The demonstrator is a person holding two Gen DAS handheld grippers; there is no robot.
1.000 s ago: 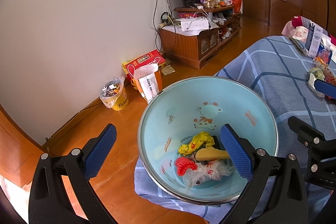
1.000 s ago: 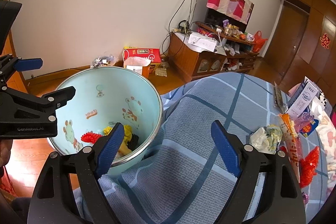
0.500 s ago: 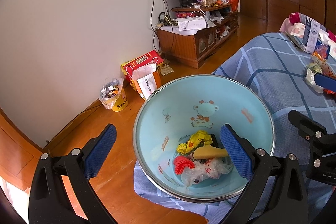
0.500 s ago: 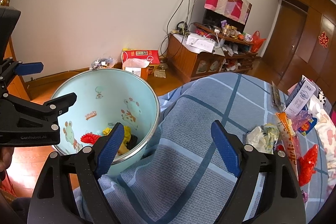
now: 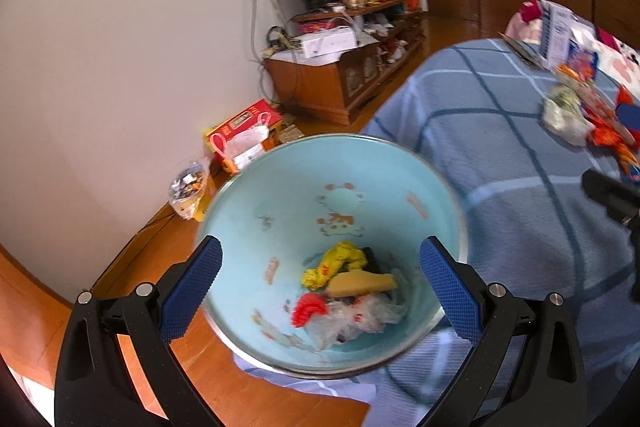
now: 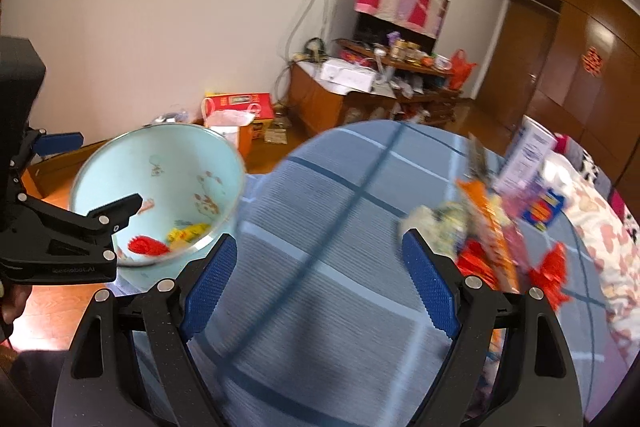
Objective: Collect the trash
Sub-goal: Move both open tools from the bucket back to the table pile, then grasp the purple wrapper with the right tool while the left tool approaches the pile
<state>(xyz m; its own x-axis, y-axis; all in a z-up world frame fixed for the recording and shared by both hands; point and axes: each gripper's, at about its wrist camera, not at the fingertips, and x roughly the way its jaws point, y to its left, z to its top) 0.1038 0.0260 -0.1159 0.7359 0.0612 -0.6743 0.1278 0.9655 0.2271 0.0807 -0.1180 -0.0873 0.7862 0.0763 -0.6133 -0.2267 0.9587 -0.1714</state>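
The basin [image 5: 332, 187] sits at the edge of the blanket [image 5: 500, 163], with the floor [image 5: 172, 239] to its left, and scrunched wrappers [image 5: 344, 291] lie inside it at the bottom. Right of the basin, well apart across the blanket, lies a pile of litter [image 6: 472, 227]. Behind the basin a gift box [image 5: 240, 127] stands on the floor against the wall, and a cabinet [image 5: 332, 83] stands farther back to its right.

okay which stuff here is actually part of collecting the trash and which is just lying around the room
Job:
light blue basin holding wrappers
crumpled white wrapper on the blue blanket
orange snack packet
open right tongs

Lying about:
TV cabinet
red gift box
white carton
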